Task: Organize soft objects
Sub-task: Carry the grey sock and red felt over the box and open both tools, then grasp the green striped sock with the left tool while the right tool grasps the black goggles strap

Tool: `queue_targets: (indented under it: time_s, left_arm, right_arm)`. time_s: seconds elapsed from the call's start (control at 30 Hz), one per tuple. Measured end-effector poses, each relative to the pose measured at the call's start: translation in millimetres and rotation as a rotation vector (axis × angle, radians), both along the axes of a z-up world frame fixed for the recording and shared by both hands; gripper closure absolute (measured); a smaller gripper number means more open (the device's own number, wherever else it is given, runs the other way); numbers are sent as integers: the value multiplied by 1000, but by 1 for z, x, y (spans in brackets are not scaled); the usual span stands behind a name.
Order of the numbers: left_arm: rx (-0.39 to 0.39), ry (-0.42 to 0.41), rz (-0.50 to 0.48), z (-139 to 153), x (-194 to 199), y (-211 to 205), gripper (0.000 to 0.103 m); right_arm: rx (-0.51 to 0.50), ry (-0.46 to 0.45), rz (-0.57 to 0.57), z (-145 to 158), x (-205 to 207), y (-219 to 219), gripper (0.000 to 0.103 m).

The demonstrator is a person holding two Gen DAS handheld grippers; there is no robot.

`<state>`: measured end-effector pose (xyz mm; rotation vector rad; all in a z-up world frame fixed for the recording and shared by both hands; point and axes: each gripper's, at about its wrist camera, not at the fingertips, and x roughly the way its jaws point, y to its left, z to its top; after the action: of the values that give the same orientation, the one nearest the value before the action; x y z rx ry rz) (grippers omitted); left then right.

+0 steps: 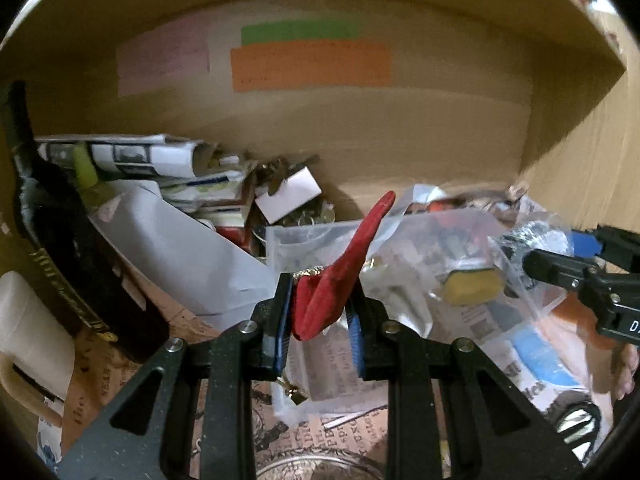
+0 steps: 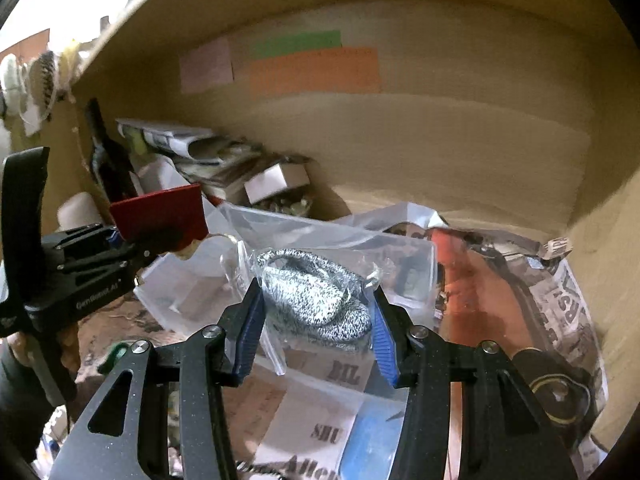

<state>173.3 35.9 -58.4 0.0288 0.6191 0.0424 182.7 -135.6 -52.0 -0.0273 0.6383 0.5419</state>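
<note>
My left gripper (image 1: 320, 304) is shut on a soft red pouch (image 1: 340, 276) with a gold clasp, held above the clutter inside a cardboard box; the pouch also shows in the right wrist view (image 2: 160, 216), held by the left gripper (image 2: 132, 240). My right gripper (image 2: 318, 304) is shut on a clear plastic bag holding a speckled grey-and-white fabric bundle (image 2: 316, 300). In the left wrist view the right gripper (image 1: 560, 264) grips that bag (image 1: 528, 240) at the right.
The cardboard box wall (image 1: 360, 120) carries pink, green and orange labels. Inside lie rolled newspapers (image 1: 120, 156), a white sheet (image 1: 180, 248), a black sleeve (image 1: 72, 280), a small white box (image 1: 288, 196), clear bags (image 2: 340, 232) and printed paper (image 2: 572, 320).
</note>
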Motion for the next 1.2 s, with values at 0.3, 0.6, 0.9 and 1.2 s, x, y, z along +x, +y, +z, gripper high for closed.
queue_targets:
  time_s: [0.3,0.6,0.9,1.2]
  left_arm:
    - [20,100,-55,-26,32,-13,78]
    - [8,176,-100,-38,42,-23,75]
    - [-19,152,-126,-24,21,-24,44]
    - [-75,78,-121,8,-19,-16,34]
  right_arm:
    - [-96,80,32,-29,31,16,58]
    - [-132,133,45,-44,44,19,57]
    - [-132,121,48,-37,38,19,40]
    - [-83,16,33,0,1,4,34]
